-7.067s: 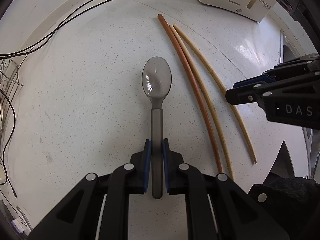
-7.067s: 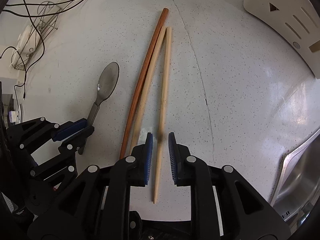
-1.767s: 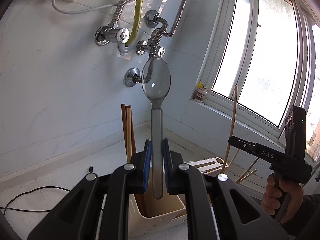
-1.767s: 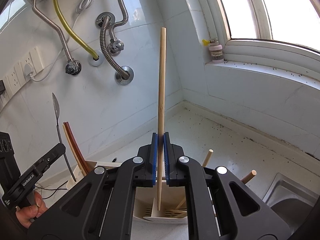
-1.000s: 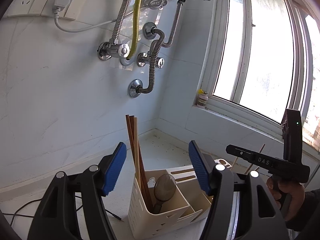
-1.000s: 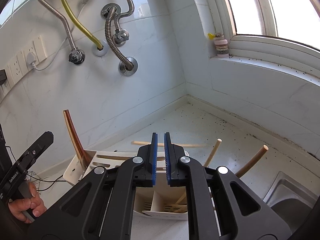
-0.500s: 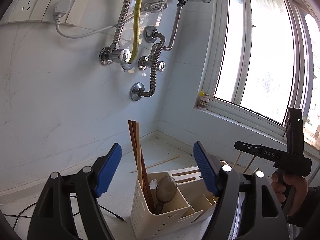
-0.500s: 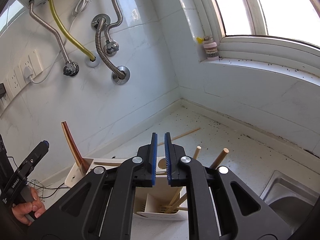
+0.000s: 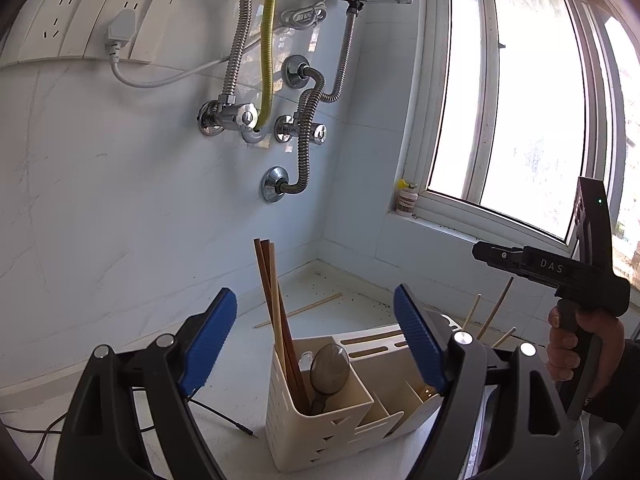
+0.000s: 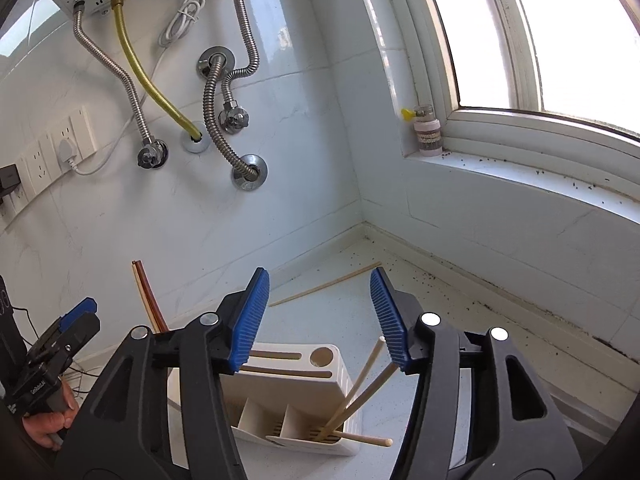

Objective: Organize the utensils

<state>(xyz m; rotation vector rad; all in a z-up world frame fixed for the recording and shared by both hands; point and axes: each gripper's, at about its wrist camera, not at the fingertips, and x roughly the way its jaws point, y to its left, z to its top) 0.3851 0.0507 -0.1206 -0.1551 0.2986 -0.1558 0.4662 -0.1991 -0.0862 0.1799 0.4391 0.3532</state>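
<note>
A cream utensil caddy stands on the counter below both grippers; it also shows in the right wrist view. A grey spoon and brown chopsticks stand in its near compartment. Pale chopsticks lean in its other end compartment. One pale chopstick lies on the counter behind the caddy, near the wall. My left gripper is open and empty above the caddy. My right gripper is open and empty above the caddy.
A tiled wall with hoses and valves and power sockets rises behind. A window sill carries a small bottle. A black cable lies on the counter at left. A sink edge lies at right.
My right gripper opened from shut. The pale chopstick it held fell outside the caddy and now lies on the counter. My left gripper let the spoon into the caddy earlier and stays open.
</note>
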